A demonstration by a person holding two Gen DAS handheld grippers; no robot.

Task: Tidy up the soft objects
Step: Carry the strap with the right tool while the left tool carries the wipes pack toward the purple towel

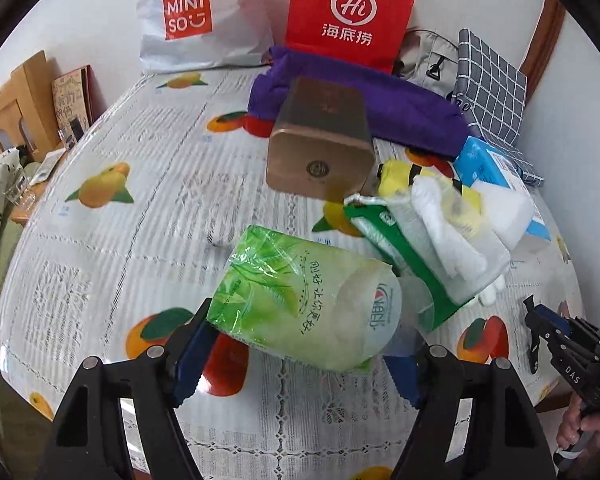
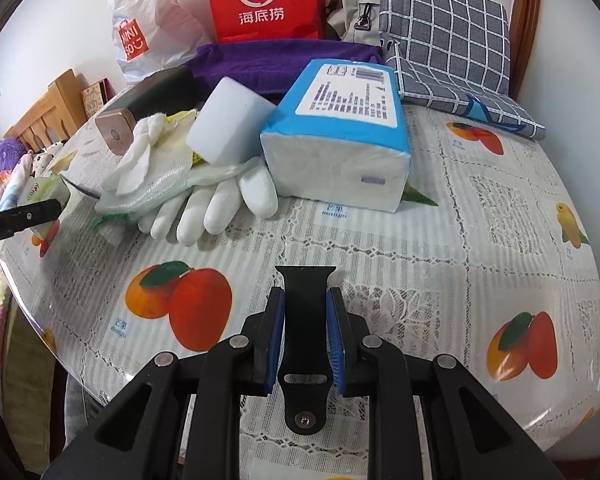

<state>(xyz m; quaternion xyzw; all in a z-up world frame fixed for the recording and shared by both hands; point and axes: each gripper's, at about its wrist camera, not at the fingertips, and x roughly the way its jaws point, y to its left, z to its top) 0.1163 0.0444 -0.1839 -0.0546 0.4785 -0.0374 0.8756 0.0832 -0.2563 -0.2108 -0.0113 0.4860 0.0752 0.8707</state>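
Left tool (image 1: 300,344) was clamped on the green tissue pack (image 1: 300,300), lifted clear of the surface (image 2: 380,248) w/ fruit-print cover. Right tool (image 2: 306,336) gripped a black strap (image 2: 306,320) (pads tight against both edges), hovering over the surface. Beyond: white gloves (image 2: 216,204), a mesh bag (image 2: 160,176) on top, white sponge block (image 2: 230,124), blue tissue pack (image 2: 340,140), purple towel (image 2: 268,64) at back.

Fruit-print table (image 2: 480,200), blue tissue pack (image 2: 340,136), white gloves (image 2: 216,208), purple towel (image 2: 276,60)
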